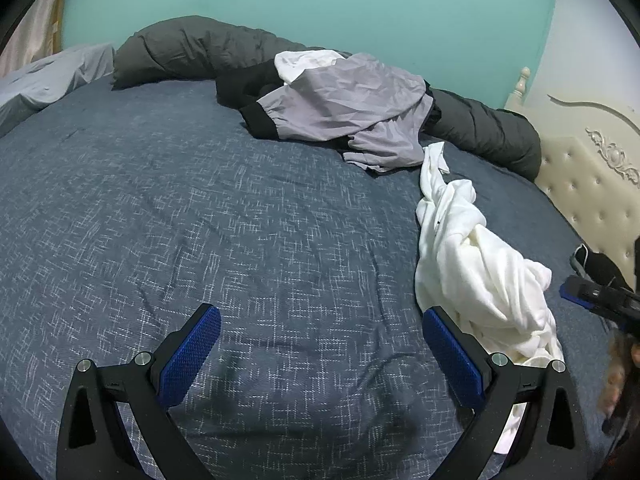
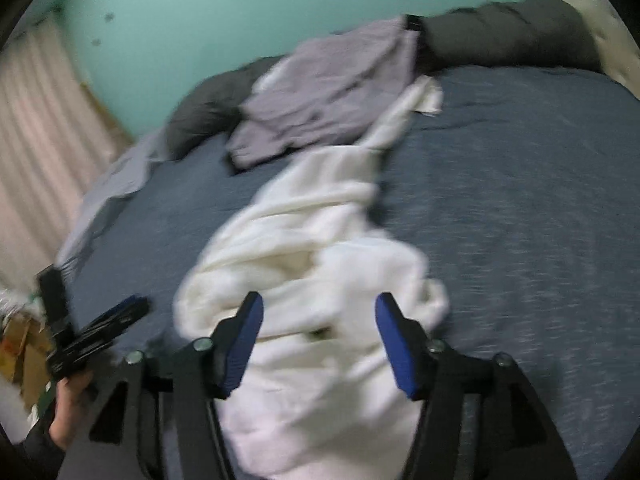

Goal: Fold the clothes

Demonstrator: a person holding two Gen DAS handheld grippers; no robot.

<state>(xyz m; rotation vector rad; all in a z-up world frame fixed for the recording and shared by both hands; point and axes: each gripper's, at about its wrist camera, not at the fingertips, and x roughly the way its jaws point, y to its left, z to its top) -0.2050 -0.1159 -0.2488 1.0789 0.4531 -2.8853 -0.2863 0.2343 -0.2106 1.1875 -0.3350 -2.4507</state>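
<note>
A crumpled white garment [image 1: 472, 264] lies in a long twist on the blue bedspread [image 1: 240, 220], to the right of my left gripper [image 1: 320, 328]. That gripper is open over bare bedspread with nothing between its blue pads. In the right wrist view, the same white garment [image 2: 312, 248] stretches away from my right gripper [image 2: 320, 312], which hangs open just above its near end. The view is blurred. Farther back lies a pile with a grey-and-black garment [image 1: 344, 108] over a white one [image 1: 304, 62]. The right gripper's body [image 1: 600, 296] shows at the right edge.
A dark grey rolled duvet [image 1: 192, 48] runs along the teal wall. A cream tufted headboard [image 1: 588, 200] stands at the right. A light grey pillow [image 1: 52, 76] sits at the far left. A hand [image 2: 72, 396] holds the left gripper [image 2: 100, 332]. Pink curtains [image 2: 36, 128] hang on the left.
</note>
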